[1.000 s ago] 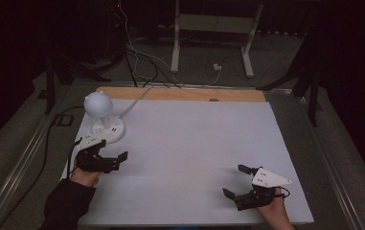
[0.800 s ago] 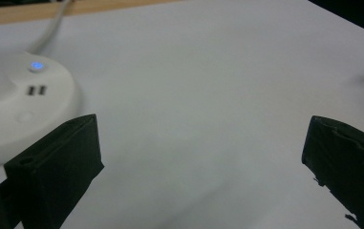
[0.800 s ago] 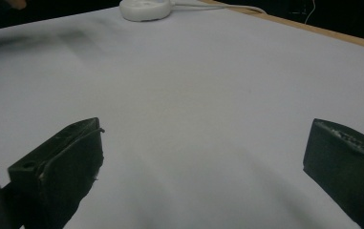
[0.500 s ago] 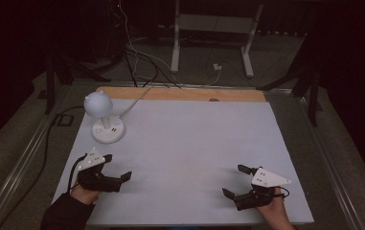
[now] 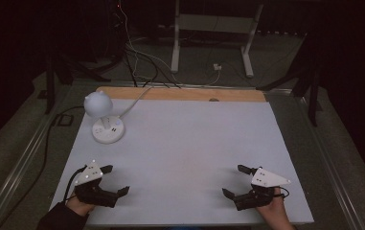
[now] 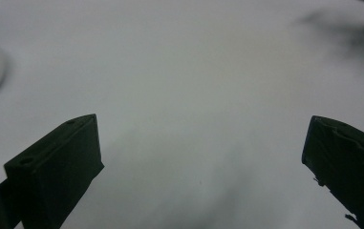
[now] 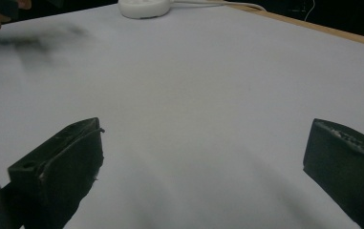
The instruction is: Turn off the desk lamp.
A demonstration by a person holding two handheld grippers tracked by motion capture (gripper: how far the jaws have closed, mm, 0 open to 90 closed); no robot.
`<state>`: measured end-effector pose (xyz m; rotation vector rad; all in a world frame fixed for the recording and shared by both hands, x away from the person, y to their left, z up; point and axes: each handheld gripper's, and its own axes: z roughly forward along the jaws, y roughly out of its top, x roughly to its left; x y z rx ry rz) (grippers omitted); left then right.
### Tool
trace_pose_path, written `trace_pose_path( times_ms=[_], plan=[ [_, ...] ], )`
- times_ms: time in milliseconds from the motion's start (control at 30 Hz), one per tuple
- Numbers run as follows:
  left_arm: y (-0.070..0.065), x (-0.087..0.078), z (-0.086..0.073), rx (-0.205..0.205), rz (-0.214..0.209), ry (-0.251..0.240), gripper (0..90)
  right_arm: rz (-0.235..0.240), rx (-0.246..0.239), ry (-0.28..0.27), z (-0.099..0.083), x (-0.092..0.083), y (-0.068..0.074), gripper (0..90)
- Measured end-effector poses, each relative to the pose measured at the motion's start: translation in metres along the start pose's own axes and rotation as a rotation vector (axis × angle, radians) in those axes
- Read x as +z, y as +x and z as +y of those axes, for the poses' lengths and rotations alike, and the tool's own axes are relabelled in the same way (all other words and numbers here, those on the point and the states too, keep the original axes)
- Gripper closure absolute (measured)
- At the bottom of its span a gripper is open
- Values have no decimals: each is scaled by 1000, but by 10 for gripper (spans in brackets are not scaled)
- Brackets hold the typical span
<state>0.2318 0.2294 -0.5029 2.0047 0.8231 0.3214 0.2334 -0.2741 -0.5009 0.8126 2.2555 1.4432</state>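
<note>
White sheeting covers the bench (image 5: 189,143). Your left tool (image 5: 114,180) rests at its near left corner, jaws spread wide and empty; your right tool (image 5: 233,181) sits near right, equally wide. Well beyond the left one, a white lamp (image 5: 104,120) stands on its round base.

A white sheet (image 5: 189,143) is covering the table, leaving a wooden strip (image 5: 180,94) showing at its far edge. Cables (image 5: 137,52) are trailing over the dim grey floor (image 5: 276,62), where a white stand (image 5: 209,28) is standing.
</note>
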Motion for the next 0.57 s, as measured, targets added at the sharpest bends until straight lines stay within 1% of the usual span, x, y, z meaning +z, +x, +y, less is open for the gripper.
trace_pose_path(
  times_ms=[33,67,100,133,200,233,267,300,333,367,467,567],
  plan=[
    [0,1,-1,13,4,5,4,1,1,-1,0,0,0,0],
    [0,2,-3,14,-9,8,4,1,2,0,0,0,0,0],
    [1,4,-3,2,-23,15,4,1,4,0,0,0,-1,0],
    [2,6,-4,0,-29,21,4,3,6,1,0,1,-1,0],
    [2,8,-5,17,-17,30,4,4,-3,1,0,1,0,0],
    [1,9,-5,22,-27,28,5,6,-3,2,0,1,0,0],
    [1,10,-5,18,-33,31,5,7,-2,1,0,1,0,0],
    [1,10,-5,23,-27,44,5,7,0,2,0,1,0,0],
    [1,11,-6,35,-19,43,5,8,0,3,0,1,0,0],
    [1,11,-5,33,-17,45,5,7,-3,5,0,1,0,0],
    [2,10,-5,29,-29,41,5,8,-2,3,0,2,0,0],
    [0,11,-5,37,-29,44,5,8,-1,7,0,2,1,0]
  ],
)
